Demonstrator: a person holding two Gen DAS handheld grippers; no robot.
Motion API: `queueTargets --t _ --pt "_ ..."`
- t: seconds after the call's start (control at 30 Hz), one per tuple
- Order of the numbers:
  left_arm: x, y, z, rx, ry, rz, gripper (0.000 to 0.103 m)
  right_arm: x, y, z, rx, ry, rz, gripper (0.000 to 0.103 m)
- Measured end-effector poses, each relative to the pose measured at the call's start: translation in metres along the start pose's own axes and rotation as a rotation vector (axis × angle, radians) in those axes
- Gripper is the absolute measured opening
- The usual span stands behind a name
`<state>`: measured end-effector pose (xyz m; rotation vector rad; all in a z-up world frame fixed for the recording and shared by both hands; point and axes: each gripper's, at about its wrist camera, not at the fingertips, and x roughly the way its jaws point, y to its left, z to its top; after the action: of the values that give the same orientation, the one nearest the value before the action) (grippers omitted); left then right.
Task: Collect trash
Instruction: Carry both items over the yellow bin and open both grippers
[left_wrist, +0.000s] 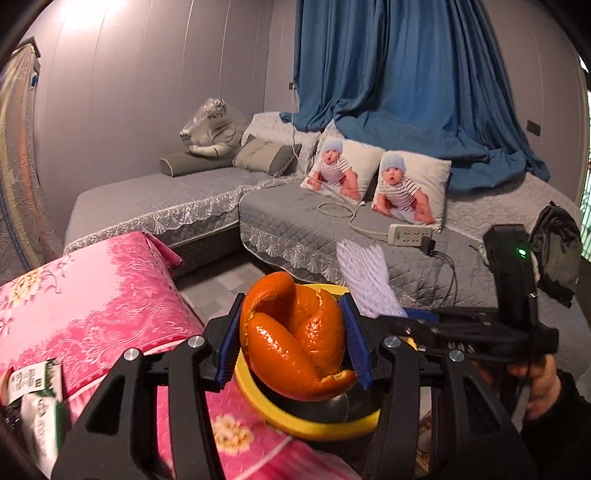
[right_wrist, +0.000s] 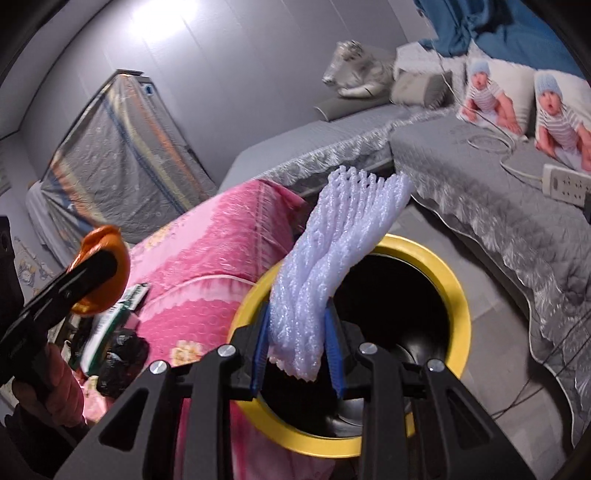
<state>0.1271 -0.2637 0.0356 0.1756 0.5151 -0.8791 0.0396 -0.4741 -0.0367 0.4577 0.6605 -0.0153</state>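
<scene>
My left gripper (left_wrist: 293, 341) is shut on an orange peel (left_wrist: 295, 339) and holds it just above the yellow-rimmed black bin (left_wrist: 314, 428). My right gripper (right_wrist: 299, 354) is shut on a white foam fruit net (right_wrist: 332, 258), which sticks up over the bin's yellow rim (right_wrist: 458, 295). The net also shows in the left wrist view (left_wrist: 364, 277), with the right gripper (left_wrist: 424, 317) beside it. The peel and left gripper show at the left of the right wrist view (right_wrist: 99, 273).
A pink floral quilt (left_wrist: 92, 314) covers the surface left of the bin, with green-and-white wrappers (left_wrist: 37, 406) and a black crumpled item (right_wrist: 122, 362) on it. A grey sofa (left_wrist: 303, 229) with baby-print pillows (left_wrist: 410, 188) and a power strip (left_wrist: 410, 234) stands behind.
</scene>
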Motion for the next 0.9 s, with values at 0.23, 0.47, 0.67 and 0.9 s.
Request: queueTargets --t 0.23,0.47,0.67,0.9 --pt "0.071 0.005 -0.009 -0.062 0.127 0.008 0.047 0.024 -0.030 -0.004 0.064 0.057 -0.030 0.026" --pt "0.092 0.005 -0.023 -0.091 0.187 -0.006 0.052 0.033 -0.044 -0.009 0.107 0.084 -0.037 0.032" --pt "0.074 0.014 -0.019 -0.139 0.132 0.027 0.089 0.024 -0.051 -0.005 0.143 0.045 -0.081 0.053" --pt "0.014 0.047 -0.015 -0.305 0.023 0.058 0.094 0.001 -0.042 -0.003 0.122 -0.032 -0.104 0.056"
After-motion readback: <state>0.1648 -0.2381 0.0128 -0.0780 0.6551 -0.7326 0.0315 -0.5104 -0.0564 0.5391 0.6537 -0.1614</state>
